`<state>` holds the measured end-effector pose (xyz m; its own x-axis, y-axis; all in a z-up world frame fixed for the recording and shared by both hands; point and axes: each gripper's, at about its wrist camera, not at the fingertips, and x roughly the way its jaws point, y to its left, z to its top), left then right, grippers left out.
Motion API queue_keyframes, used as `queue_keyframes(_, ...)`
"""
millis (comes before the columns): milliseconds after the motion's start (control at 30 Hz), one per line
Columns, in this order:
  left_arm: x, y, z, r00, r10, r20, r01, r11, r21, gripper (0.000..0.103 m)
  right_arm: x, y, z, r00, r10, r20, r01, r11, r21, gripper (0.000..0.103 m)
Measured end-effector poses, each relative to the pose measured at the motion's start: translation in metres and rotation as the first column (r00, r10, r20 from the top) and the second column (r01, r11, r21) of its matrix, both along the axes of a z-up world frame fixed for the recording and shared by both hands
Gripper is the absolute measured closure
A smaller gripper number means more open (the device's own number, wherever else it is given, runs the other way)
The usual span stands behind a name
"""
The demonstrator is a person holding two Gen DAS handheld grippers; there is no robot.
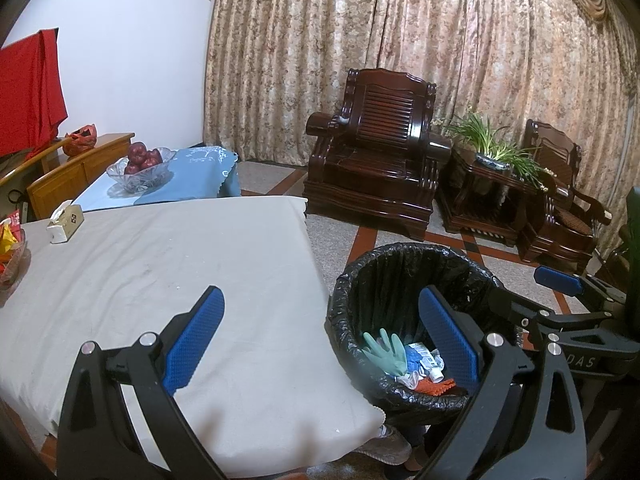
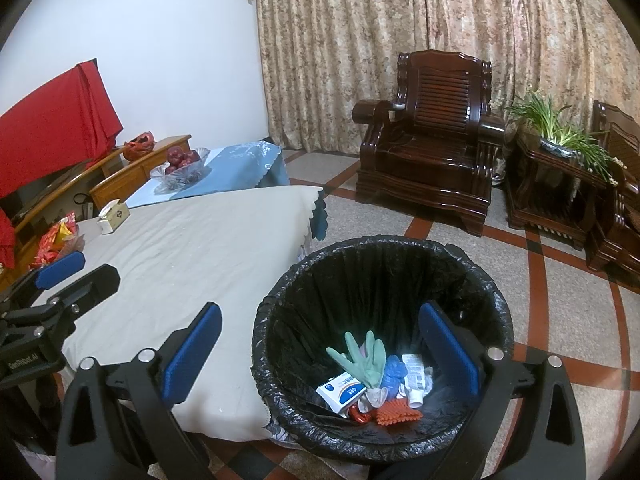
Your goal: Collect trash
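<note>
A round bin lined with a black bag stands on the floor right of the table; it also shows in the left wrist view. Inside lie a green glove, a white and blue box, a white tube, blue wrapping and an orange piece. My right gripper is open and empty above the bin's near rim. My left gripper is open and empty over the table's right edge and the bin. The glove also shows in the left wrist view.
The table carries a grey cloth, a tissue box and a snack bowl. Behind stand a blue-covered table with a bowl of apples, a dark wooden armchair, a plant stand and curtains.
</note>
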<state>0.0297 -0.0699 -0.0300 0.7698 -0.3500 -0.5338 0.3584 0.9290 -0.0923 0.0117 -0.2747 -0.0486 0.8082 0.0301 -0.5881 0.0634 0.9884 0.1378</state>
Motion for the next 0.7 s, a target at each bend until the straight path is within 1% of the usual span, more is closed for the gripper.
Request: queue_keyframes(700, -0.0004, 0.0018, -0.0005, 1.000, 0.000, -0.002, 0.000, 1.000, 0.003, 0.008, 0.0001, 0.0012, -0.0009, 1.000, 0.000, 0.001, 0.000, 1.000, 0.000, 0.006)
